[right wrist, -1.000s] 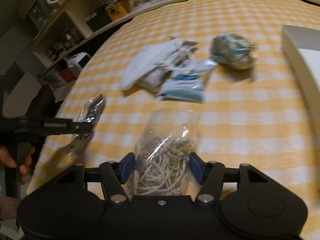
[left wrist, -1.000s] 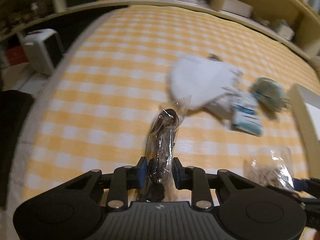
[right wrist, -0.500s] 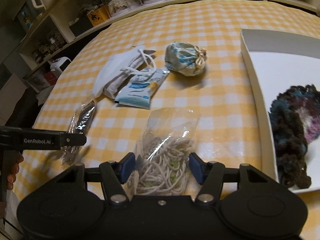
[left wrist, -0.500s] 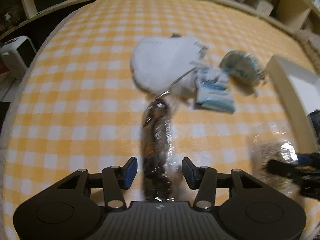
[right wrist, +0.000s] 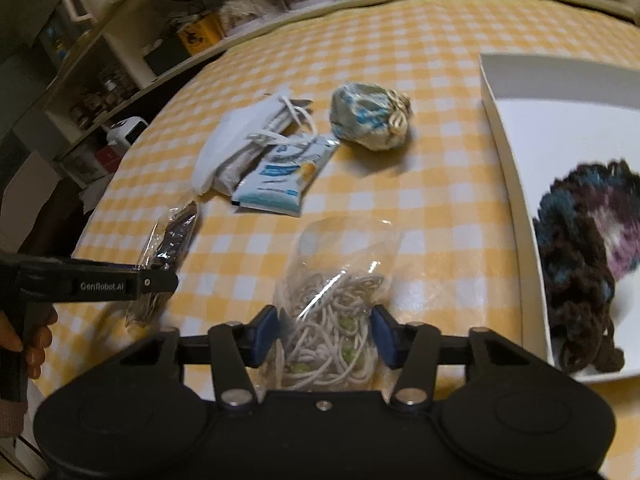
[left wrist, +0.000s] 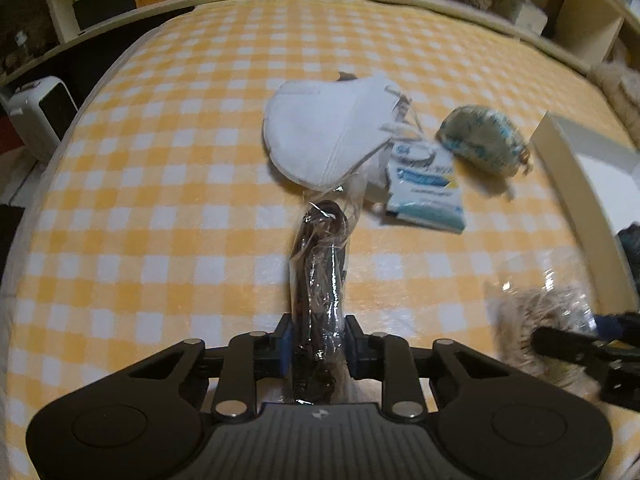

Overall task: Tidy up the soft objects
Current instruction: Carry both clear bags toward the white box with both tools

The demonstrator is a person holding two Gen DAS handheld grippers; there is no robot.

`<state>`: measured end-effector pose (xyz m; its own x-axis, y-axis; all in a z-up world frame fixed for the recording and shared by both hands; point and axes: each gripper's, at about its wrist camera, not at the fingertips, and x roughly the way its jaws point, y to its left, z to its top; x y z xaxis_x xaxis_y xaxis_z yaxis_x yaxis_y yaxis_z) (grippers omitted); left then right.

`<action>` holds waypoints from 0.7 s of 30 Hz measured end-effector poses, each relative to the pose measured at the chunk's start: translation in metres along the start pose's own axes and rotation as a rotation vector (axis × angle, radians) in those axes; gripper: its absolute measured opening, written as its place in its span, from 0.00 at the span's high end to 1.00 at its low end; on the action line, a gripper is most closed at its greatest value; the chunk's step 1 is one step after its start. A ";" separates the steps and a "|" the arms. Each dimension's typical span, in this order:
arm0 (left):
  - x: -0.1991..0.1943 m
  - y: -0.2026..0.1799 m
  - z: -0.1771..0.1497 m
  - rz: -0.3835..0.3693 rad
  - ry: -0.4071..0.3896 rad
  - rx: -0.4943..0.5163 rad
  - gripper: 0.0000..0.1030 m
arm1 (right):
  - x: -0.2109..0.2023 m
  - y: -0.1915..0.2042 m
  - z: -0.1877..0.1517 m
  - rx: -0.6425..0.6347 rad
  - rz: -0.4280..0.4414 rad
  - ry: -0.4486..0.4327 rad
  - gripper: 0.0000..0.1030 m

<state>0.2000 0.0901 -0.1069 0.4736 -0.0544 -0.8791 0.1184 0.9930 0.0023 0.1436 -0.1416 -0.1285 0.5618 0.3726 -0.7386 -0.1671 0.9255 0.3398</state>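
Note:
A clear bag of dark cords (left wrist: 320,264) lies lengthwise on the yellow checked cloth. My left gripper (left wrist: 317,344) is closing, and its blue pads press on the bag's near end. The right wrist view shows the same bag (right wrist: 172,236) and left gripper (right wrist: 160,280) from the side. My right gripper (right wrist: 324,334) is also closing, its pads against a clear bag of white cords (right wrist: 340,292). Beyond them lie a white face mask (left wrist: 328,132), a tissue packet (left wrist: 426,188) and a blue-and-white drawstring pouch (left wrist: 480,140).
A white shallow box (right wrist: 516,184) stands at the right and holds a dark knitted piece (right wrist: 580,240). Shelves with boxes run along the far side. A white heater (left wrist: 40,116) stands on the floor at the left. A person's hand (right wrist: 36,340) grips the left handle.
Both grippers moved right, bringing the white box and knitted piece into view. The left jaws opened around the dark bag, then closed on it again. The right jaws narrowed onto the white-cord bag.

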 end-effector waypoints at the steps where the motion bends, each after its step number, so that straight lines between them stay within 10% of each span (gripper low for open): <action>1: -0.002 0.001 0.000 -0.010 -0.005 -0.008 0.74 | -0.002 0.001 0.000 -0.005 0.004 -0.005 0.54; 21: -0.094 0.006 -0.012 -0.117 -0.292 -0.231 0.74 | -0.080 0.001 0.029 -0.077 0.080 -0.219 0.56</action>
<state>0.1459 0.1022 -0.0303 0.7007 -0.1636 -0.6944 0.0028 0.9740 -0.2266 0.1221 -0.1728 -0.0516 0.7048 0.4292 -0.5648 -0.2747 0.8992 0.3405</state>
